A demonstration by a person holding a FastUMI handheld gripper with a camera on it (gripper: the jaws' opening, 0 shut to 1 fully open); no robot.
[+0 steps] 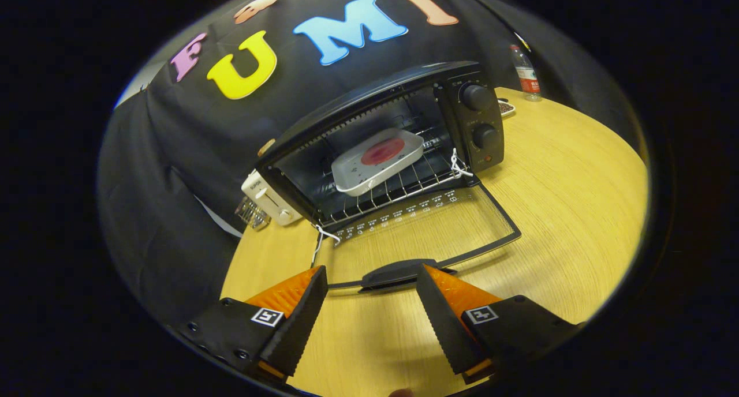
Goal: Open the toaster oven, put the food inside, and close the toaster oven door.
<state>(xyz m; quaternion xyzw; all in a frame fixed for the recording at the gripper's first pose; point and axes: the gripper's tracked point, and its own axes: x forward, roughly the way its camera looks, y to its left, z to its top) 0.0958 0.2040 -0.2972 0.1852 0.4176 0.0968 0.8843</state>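
jaws apart, empty — door handle (398,273) just ahead | dish (378,159) inside toaster oven (381,149)

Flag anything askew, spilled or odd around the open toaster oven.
Nothing spilled. The white square dish with red food sits skewed on the wire rack inside the black toaster oven. The open gripper brackets the door handle.
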